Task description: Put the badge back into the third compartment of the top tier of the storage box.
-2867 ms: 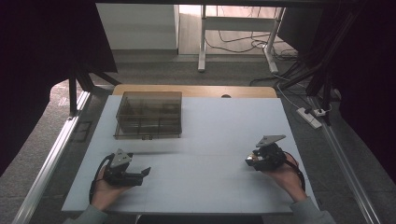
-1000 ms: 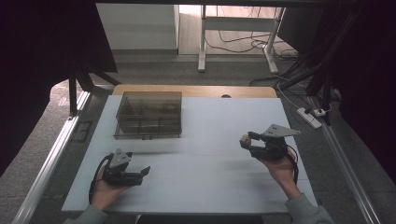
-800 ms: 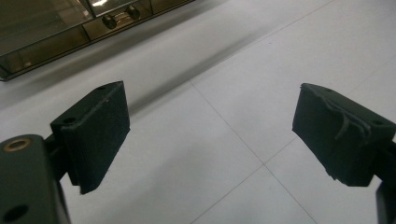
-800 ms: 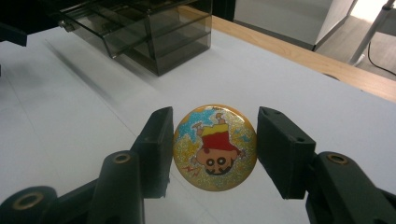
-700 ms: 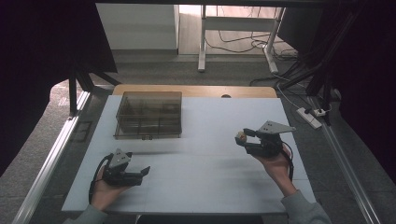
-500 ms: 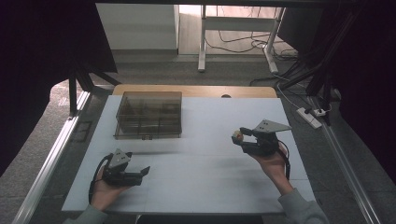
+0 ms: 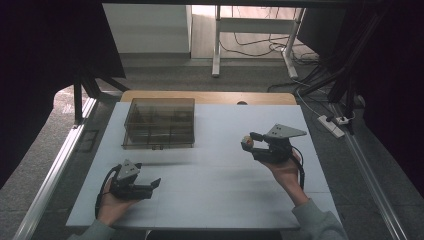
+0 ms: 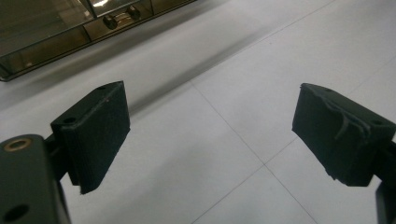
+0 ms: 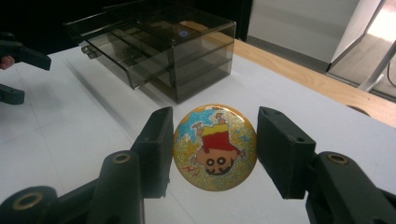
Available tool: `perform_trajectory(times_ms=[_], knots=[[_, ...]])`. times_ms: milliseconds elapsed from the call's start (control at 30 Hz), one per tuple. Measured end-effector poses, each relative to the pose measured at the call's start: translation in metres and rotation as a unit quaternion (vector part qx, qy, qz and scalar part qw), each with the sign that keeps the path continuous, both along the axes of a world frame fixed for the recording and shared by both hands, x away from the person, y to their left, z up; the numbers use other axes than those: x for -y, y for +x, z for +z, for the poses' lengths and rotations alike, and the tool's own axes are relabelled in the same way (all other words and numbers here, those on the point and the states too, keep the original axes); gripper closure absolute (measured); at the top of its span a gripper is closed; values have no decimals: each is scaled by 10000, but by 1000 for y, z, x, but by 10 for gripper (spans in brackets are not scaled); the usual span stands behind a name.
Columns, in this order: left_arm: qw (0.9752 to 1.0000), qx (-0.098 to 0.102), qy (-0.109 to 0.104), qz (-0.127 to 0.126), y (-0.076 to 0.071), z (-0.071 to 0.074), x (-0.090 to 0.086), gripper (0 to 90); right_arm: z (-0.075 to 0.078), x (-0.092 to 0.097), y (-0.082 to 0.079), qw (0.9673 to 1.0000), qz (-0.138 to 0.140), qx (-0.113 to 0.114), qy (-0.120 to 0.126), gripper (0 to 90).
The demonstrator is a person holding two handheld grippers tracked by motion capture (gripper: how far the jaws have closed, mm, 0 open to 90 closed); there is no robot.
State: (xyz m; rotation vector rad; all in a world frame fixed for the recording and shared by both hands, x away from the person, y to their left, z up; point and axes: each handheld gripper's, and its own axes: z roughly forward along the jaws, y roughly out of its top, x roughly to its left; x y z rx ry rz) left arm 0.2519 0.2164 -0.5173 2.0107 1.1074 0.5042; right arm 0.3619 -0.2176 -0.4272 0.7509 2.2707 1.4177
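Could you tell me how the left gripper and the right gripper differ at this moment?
The left gripper is open with nothing between its jaws; the right gripper is shut on a round cartoon badge. In the high view, the left gripper sits low at the near left of the white table, while the right gripper is held up over its right side. Both have two black jaws and are held by a hand.

White table (image 7: 215, 185), smoked clear drawer box (image 7: 159, 123) on its far left part.
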Motion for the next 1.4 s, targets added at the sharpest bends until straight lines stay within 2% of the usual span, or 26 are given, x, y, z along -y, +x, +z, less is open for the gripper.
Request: perform_trajectory(times_ms=[933,1400], knots=[[10000,12,18,-10,-1,0,1,117,7,-31,11,9996,219,84,184,475],[10000,12,18,-10,-1,0,1,117,6,-46,15,9992,353,61,176,474]])
